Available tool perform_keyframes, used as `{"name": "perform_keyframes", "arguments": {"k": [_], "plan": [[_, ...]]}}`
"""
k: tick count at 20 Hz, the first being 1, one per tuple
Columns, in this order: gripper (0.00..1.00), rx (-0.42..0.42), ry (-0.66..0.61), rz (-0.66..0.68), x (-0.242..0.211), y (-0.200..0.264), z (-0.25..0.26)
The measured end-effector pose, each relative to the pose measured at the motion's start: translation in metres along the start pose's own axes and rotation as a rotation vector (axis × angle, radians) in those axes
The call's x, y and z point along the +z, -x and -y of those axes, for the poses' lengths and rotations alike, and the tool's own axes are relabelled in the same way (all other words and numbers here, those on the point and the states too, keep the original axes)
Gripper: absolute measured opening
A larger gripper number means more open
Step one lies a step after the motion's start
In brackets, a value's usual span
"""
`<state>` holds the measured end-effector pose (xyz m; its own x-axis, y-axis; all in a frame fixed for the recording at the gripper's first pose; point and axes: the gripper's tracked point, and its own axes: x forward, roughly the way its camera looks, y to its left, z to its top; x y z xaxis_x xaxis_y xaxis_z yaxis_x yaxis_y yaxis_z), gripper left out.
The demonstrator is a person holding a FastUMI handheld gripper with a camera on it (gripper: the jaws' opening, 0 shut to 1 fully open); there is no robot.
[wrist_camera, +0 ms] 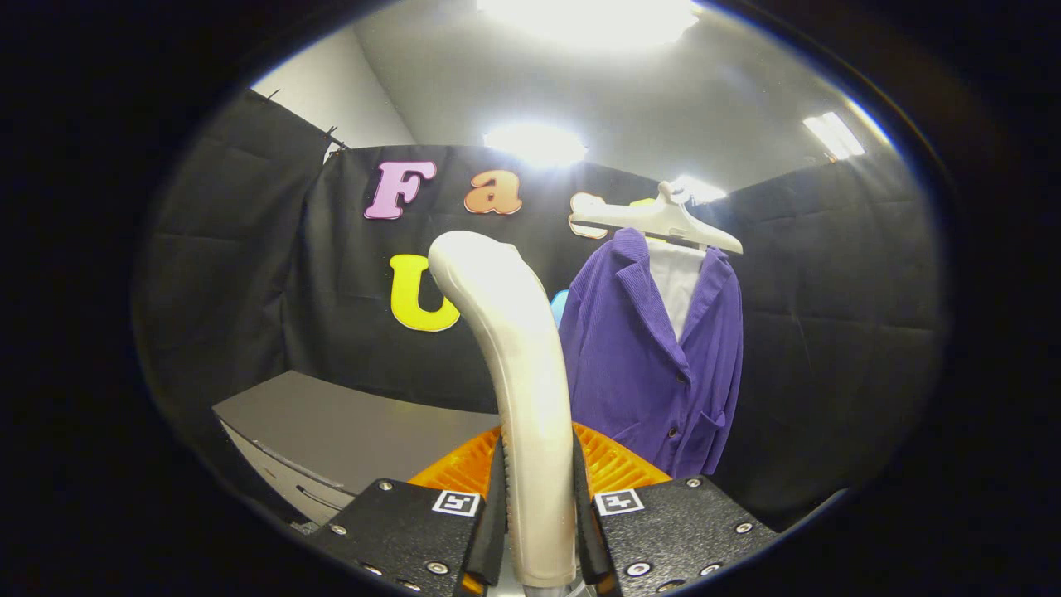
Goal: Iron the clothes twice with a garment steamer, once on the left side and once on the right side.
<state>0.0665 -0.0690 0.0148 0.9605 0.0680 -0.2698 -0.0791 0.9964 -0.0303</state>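
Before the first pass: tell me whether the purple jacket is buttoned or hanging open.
Buttoned: the purple jacket hangs on its hanger, front edges meeting below the lapels, buttons along them.

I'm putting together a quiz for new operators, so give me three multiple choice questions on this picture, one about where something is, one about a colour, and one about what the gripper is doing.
1. Where does the jacket hang?
A. On a white hanger against the booth wall, beyond the fingers
B. Folded on the grey cabinet
C. Draped over the steamer

2. What colour is the jacket?
A. Orange
B. Purple
C. Grey

3. What is the gripper doing?
A. Open, with nothing between the fingers
B. Shut on the hanger
C. Shut on the steamer handle

Answers:
1. A, the jacket hangs from the hanger, past the steamer and to its right.
2. B, the cloth is purple, with a white garment at the collar opening.
3. C, both fingers press the sides of the cream handle, which rises upright between them.
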Motion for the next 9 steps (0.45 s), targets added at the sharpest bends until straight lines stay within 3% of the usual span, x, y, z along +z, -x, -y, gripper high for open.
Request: {"name": "perform_keyframes", "arguments": {"k": [9], "plan": [[0.36, -0.099, 0.014, -0.035, -0.017, 0.01, -0.019]]}}
